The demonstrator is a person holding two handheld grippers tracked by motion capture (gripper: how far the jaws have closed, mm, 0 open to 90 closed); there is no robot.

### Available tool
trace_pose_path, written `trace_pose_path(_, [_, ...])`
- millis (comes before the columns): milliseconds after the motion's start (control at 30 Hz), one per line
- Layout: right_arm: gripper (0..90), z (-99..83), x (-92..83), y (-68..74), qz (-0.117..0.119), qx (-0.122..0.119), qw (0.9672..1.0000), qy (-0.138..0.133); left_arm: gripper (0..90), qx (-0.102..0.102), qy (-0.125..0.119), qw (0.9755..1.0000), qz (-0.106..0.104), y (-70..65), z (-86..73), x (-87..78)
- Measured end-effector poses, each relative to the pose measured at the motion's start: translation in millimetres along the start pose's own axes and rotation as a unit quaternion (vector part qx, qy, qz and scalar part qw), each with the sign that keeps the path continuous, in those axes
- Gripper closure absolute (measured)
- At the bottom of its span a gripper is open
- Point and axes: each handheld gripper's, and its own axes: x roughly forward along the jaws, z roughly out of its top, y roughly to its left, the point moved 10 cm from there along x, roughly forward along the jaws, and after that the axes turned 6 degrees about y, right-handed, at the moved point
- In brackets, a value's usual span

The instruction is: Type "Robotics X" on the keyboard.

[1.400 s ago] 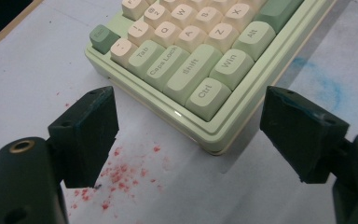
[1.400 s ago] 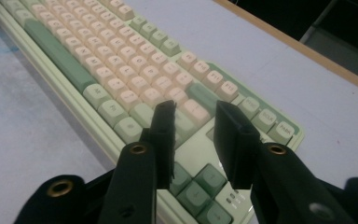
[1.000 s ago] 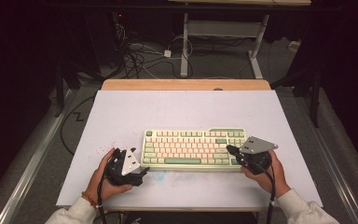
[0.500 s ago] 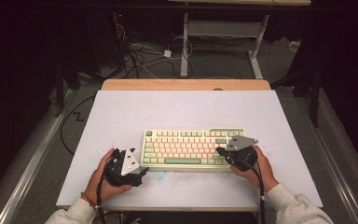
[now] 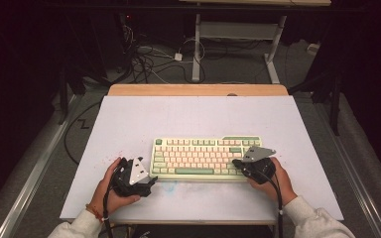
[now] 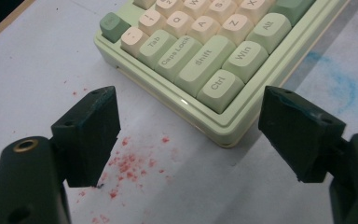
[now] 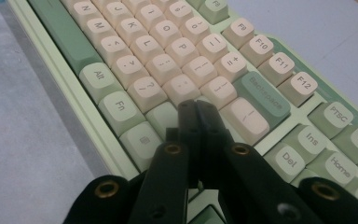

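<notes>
Compared with a second ago, the right tool point(image 5: 238, 162) has come in from the keyboard's right edge and dropped lower over the keys at the right end, while the left tool point(image 5: 151, 182) has kept its place at the lower left corner of the keyboard point(image 5: 206, 156). That shift suggests the work in hand is pressing a key with the closed tip, and that the press is close or just starting. In the right gripper view the right tool point(image 7: 196, 109) has its jaws pressed together with nothing between them; the joined tip sits at the centre of the frame over the keys just left of Backspace point(image 7: 263, 98), near the Enter key, though whether it already touches a keycap I cannot tell. In the left gripper view the left tool point(image 6: 189, 135) stands spread wide and holds nothing; its jaws frame the keyboard's Ctrl corner without touching it, above red specks point(image 6: 130, 163) on the table point(image 6: 37, 70). The keyboard lies flat in the lower middle of the high view, between the two hands.
</notes>
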Motion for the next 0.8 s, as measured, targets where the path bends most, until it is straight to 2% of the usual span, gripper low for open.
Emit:
trace_pose_path(133, [90.0,-1.1,-1.0,1.8,-0.001,0.000,1.0000,-0.005,21.7,-0.014,-0.011,0.9995,-0.027,-2.0,3.1,-7.1])
trace_pose_path(233, [90.0,-1.4,-1.4,1.9,-0.001,-0.002,1.0000,-0.006,31.2,-0.019,-0.022,0.9990,-0.035,-2.4,7.5,-13.6])
trace_pose_path(333, [90.0,-1.6,-1.4,1.9,-0.001,-0.001,1.0000,-0.006,45.9,-0.023,-0.026,0.9986,-0.040,0.2,10.6,-18.9])
trace_pose_path(467, [90.0,-1.7,-1.3,1.9,-0.001,-0.001,1.0000,-0.006,72.0,-0.040,-0.025,0.9972,-0.058,3.5,10.9,-23.8])
trace_pose_path(567, [90.0,-1.6,-1.1,1.8,-0.001,-0.001,1.0000,-0.006,83.0,-0.042,-0.021,0.9959,-0.077,5.2,11.2,-26.7])
trace_pose_path(767, [90.0,-1.3,-0.7,1.9,-0.002,-0.001,1.0000,-0.005,86.8,-0.048,-0.013,0.9958,-0.078,10.8,13.5,-26.3])
trace_pose_path(800, [90.0,-1.3,-0.7,1.8,-0.002,-0.001,1.0000,-0.005,87.1,-0.050,-0.013,0.9944,-0.092,9.7,14.2,-26.4])
